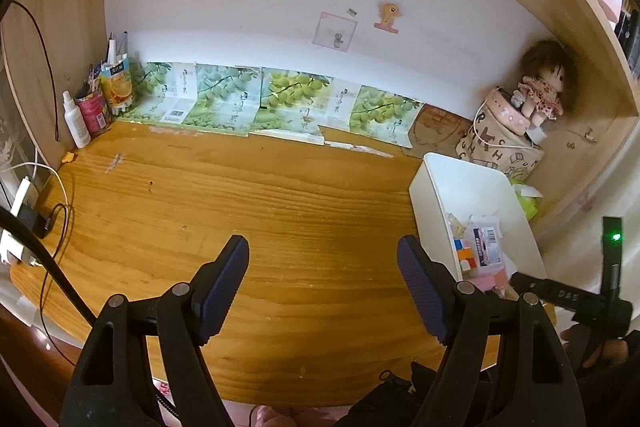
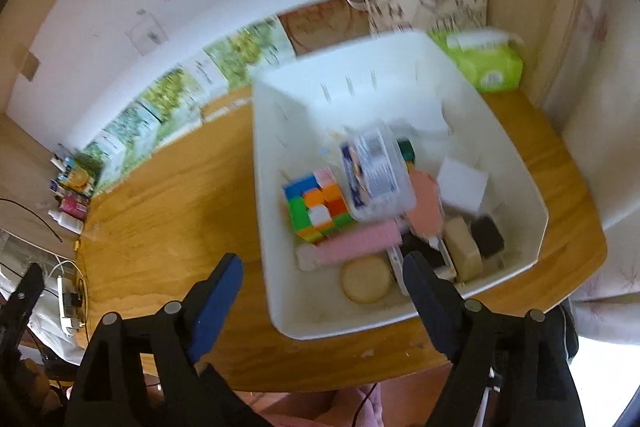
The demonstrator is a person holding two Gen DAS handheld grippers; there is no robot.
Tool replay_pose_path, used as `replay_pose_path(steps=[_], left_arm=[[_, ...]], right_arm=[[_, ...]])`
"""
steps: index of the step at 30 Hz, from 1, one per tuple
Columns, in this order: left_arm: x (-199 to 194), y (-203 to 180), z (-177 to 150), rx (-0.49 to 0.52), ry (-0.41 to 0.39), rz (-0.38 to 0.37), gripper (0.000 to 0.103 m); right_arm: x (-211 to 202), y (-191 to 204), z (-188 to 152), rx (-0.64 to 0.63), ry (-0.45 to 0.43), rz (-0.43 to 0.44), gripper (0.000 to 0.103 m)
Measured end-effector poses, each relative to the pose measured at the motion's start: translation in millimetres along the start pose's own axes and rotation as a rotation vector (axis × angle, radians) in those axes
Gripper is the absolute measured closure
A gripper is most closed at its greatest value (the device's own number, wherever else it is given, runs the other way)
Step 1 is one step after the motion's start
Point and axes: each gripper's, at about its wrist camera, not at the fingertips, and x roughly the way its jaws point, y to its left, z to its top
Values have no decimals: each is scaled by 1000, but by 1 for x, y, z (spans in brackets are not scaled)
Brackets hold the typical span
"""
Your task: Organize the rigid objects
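Wooden desk point(image 1: 280, 211) bare mid-surface | white bin point(image 2: 516, 163) holds cube point(image 2: 316, 207), blocks, case: sorting seemingly done | left gripper point(image 1: 323, 263) spread, empty | right gripper point(image 2: 322, 283) spread, empty

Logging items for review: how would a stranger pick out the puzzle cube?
Find the white bin at the right end of the wooden desk. Against its left inner wall sits the puzzle cube, partly under a clear labelled box; it alone is chequered in many bright colours.

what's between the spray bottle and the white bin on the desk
Only bare desk shows between the spray bottle and the white bin in the left wrist view; nothing stands there.
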Motion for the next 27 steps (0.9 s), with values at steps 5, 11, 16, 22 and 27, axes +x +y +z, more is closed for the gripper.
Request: replay_pose_path(steps=[5, 11, 16, 22, 27], left_arm=[[-6, 0, 12, -5, 12, 36, 24], [-23, -4, 14, -25, -38, 27, 1], [-21, -5, 1, -20, -21, 6, 1], [-17, -18, -7, 39, 16, 62, 1], [-18, -20, -6, 54, 4, 87, 1]], right_arm=[[-34, 35, 4, -85, -99, 34, 2], [-48, 80, -21, -156, -117, 9, 1], [-51, 99, -41, -208, -96, -16, 1], [-46, 97, -41, -180, -82, -30, 1], [-44, 98, -42, -170, -80, -31, 1]])
